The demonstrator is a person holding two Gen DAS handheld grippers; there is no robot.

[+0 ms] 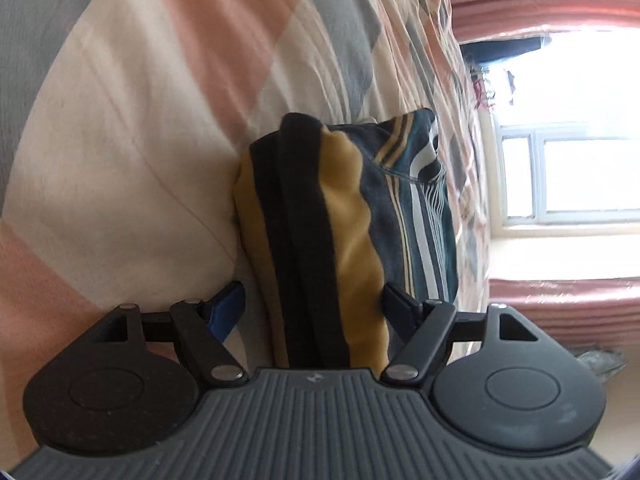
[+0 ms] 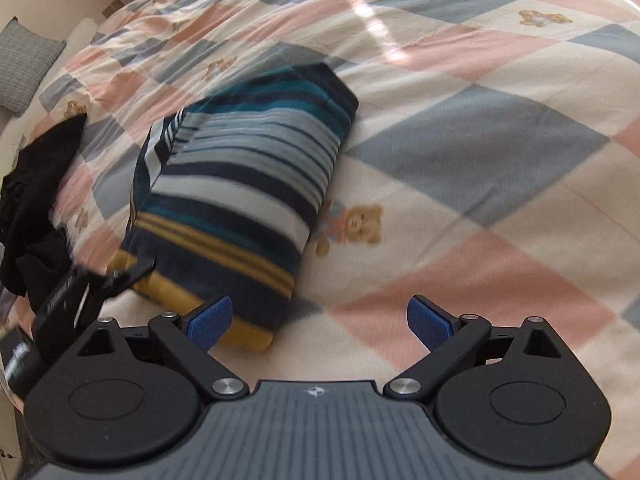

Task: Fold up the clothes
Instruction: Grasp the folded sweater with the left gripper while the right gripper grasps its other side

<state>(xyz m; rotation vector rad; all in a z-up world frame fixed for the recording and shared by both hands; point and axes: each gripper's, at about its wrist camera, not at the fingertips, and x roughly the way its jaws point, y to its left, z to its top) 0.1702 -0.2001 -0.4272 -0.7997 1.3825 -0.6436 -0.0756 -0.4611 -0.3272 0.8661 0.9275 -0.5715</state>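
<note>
A folded striped garment (image 2: 240, 184), in navy, teal, white and mustard bands, lies on the checked bedspread (image 2: 500, 152). In the left wrist view this garment (image 1: 344, 216) fills the gap between the fingers, seen edge-on with its mustard and black layers. My left gripper (image 1: 314, 304) is rolled on its side and shut on the bundle's mustard end; the left gripper (image 2: 100, 280) also shows at the lower left of the right wrist view. My right gripper (image 2: 320, 320) hovers open over the bedspread, its left pad (image 2: 210, 322) beside the garment's near corner, holding nothing.
A crumpled black garment (image 2: 40, 168) lies at the bed's left edge beside the left gripper. A grey pillow (image 2: 24, 64) sits at the far left. A bright window (image 1: 560, 176) and pink curtains (image 1: 560, 312) lie beyond the bed.
</note>
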